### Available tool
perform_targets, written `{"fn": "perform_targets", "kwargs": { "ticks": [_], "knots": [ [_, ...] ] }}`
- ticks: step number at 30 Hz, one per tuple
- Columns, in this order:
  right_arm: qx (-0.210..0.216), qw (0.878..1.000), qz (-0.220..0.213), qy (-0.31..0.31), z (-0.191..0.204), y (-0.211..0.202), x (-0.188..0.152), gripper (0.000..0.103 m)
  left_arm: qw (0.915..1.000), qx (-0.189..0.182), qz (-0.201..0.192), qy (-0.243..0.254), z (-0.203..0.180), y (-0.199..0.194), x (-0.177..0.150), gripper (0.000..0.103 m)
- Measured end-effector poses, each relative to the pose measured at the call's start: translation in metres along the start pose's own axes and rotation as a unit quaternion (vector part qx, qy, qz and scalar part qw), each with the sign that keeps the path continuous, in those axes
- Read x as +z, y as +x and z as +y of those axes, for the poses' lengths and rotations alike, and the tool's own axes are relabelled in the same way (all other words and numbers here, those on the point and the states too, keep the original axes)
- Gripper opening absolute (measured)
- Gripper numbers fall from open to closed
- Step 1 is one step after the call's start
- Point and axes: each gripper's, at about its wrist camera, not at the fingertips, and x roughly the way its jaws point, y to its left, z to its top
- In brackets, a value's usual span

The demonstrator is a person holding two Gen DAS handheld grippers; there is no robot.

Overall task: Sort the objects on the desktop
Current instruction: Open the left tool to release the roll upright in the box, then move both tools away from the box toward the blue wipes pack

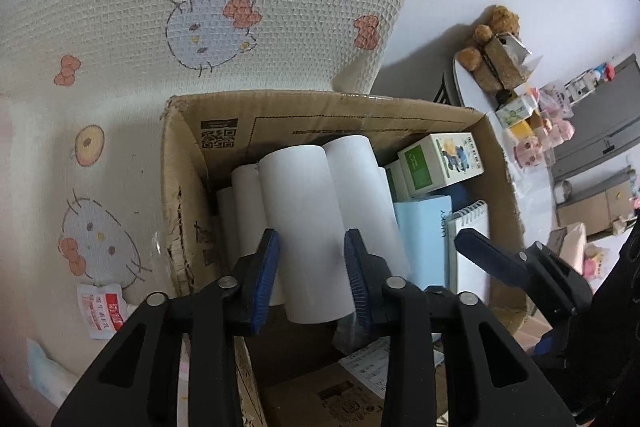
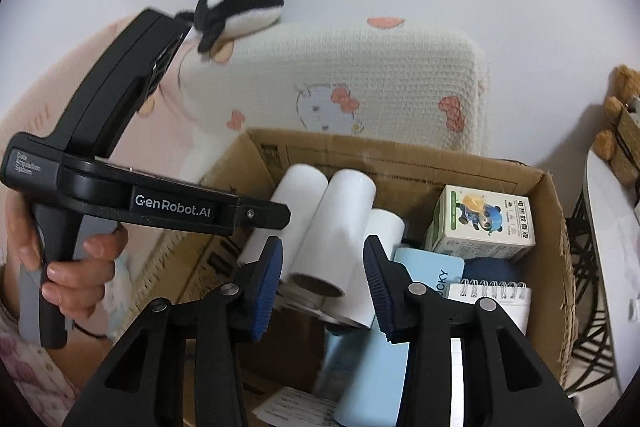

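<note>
- Centrally, a white roll (image 1: pixel 316 227) lies slanted on top of other white rolls (image 2: pixel 344 223) at the left of an open cardboard box (image 1: pixel 180 195); its near end points toward the left wrist camera
- Left gripper (image 1: pixel 312 275): its blue pads (image 1: pixel 266 275) stand on either side of the top roll's near end, the right pad against its side and the left pad close beside it; whether they press on the roll cannot be told
- Right gripper (image 2: pixel 322 279): jaws apart above the box, with the ends of the rolls showing in the gap between them; the pads touch nothing, so it holds nothing
- Right half of the box: a green-and-white carton (image 2: pixel 480 223) with a panda picture leans at the back; in front of it stand a pale blue book (image 1: pixel 424 239) and a spiral notepad (image 2: pixel 492 295), side by side
- Left hand (image 2: pixel 76 267): fingers wrapped around the black handle of the left gripper, seen from the right wrist camera
- Behind the box: a cream waffle-knit cushion (image 1: pixel 240 7) printed with cat faces and red bows, and an orca plush (image 2: pixel 236 3) resting on its top edge
- Far right: a white table (image 2: pixel 612 227) bearing a brown teddy bear (image 1: pixel 492 35) and small boxes
</note>
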Motion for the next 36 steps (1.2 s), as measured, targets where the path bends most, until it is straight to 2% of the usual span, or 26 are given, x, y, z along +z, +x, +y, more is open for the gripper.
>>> {"fn": "perform_targets", "kwargs": {
  "ticks": [5,10,13,15,18,21,23,26,28,30,33,35,36],
  "knots": [
    [0.054,0.997,0.045,0.015,-0.008,0.023,0.000,0.039,0.9999,0.014,-0.004,0.009,-0.004,0.002,0.003,0.034],
    [0.028,0.997,0.073,0.011,-0.009,0.037,-0.005,0.039,0.9994,0.025,-0.014,0.021,-0.009,0.003,0.005,0.034],
    [0.031,0.996,0.080,0.017,-0.012,0.040,-0.005,0.039,0.9995,0.022,-0.016,0.015,-0.007,0.002,0.005,0.034],
    [0.036,0.996,0.081,0.020,-0.012,0.042,-0.005,0.039,0.9992,0.019,-0.034,0.014,-0.005,-0.003,0.003,0.034],
    [0.021,0.996,0.082,0.015,-0.006,0.037,-0.003,0.039,0.9970,0.028,-0.066,0.031,-0.009,-0.013,0.002,0.047],
    [-0.019,0.997,0.070,-0.019,0.010,0.020,0.000,0.039,0.9935,0.030,-0.098,0.048,-0.011,-0.026,-0.001,0.051],
    [-0.016,0.998,0.054,-0.035,0.021,0.008,0.005,0.039,0.9919,0.030,-0.113,0.049,-0.010,-0.036,-0.004,0.052],
    [0.000,0.999,0.027,-0.044,0.033,-0.010,0.011,0.047,0.9896,0.010,-0.136,0.046,-0.003,-0.053,-0.011,0.052],
    [-0.002,0.999,0.010,-0.050,0.043,-0.021,0.014,0.057,0.9860,0.004,-0.160,0.046,0.000,-0.068,-0.019,0.052],
    [-0.004,0.998,-0.002,-0.060,0.054,-0.031,0.016,0.059,0.9795,-0.006,-0.197,0.042,0.009,-0.087,-0.029,0.052],
    [0.010,0.997,-0.016,-0.075,0.069,-0.040,0.020,0.062,0.9726,-0.040,-0.229,0.004,0.031,-0.105,-0.040,0.048],
    [0.021,0.996,-0.023,-0.079,0.081,-0.042,0.022,0.066,0.9703,-0.056,-0.233,-0.031,0.048,-0.110,-0.044,0.026],
    [0.023,0.996,-0.028,-0.078,0.087,-0.042,0.023,0.067,0.9695,-0.057,-0.233,-0.048,0.057,-0.112,-0.045,0.022]
  ]
}}
